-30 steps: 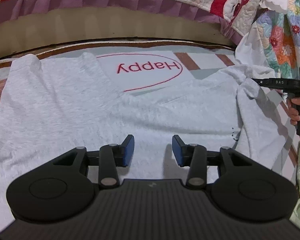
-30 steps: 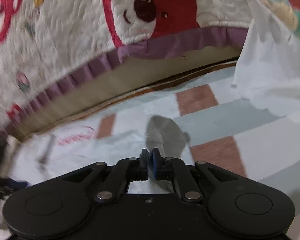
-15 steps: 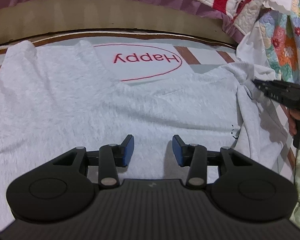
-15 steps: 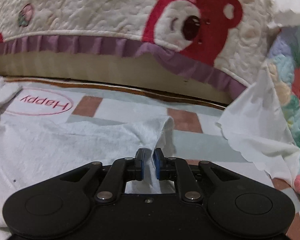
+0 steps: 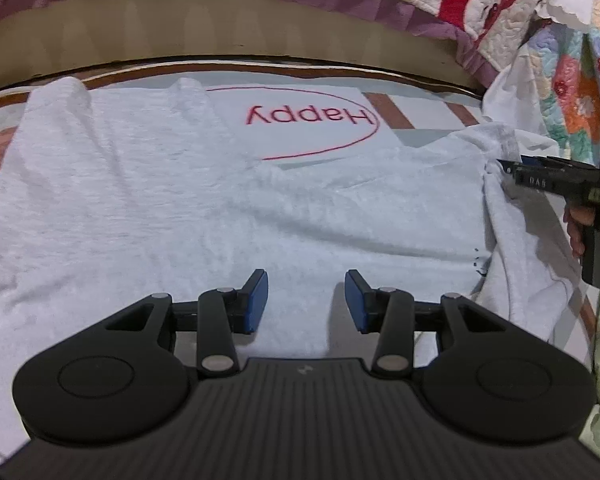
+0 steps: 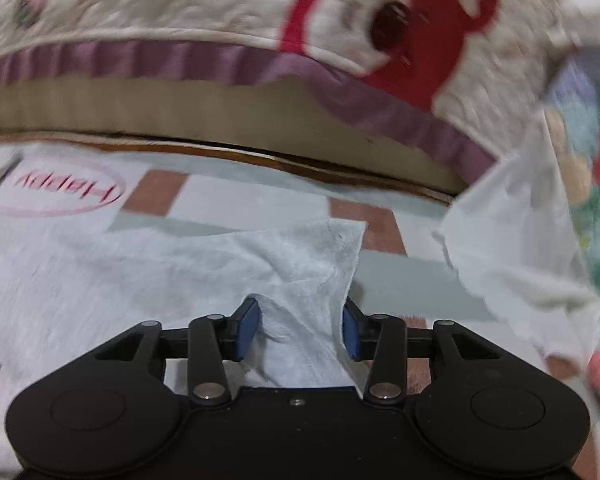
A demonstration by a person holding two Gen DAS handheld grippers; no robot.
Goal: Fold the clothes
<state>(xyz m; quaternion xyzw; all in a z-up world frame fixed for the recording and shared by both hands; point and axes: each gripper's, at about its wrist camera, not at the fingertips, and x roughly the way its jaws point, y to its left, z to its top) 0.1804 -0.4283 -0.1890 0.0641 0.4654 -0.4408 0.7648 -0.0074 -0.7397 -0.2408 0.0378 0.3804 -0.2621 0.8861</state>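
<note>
Right wrist view shows the right gripper (image 6: pixel 300 330) with its jaws opening around a bunched corner of the white garment (image 6: pixel 312 264); the cloth sits loose between the blue pads, let go so the corner can settle. The garment lies spread flat on the checked mat (image 5: pixel 384 104) beside the bed (image 5: pixel 220 24), laid out for folding, I'd guess. The left gripper (image 5: pixel 306 300) hovers over its middle, jaws partly open, holding nothing, likely waiting its turn

Light is dim, warm and even. Both views bend strongly at the edges. The left view is sharp, with soft shadows under the fingers (image 5: pixel 256 300). Motion blur smears the right view, worst on the quilt (image 6: pixel 380 20).
</note>
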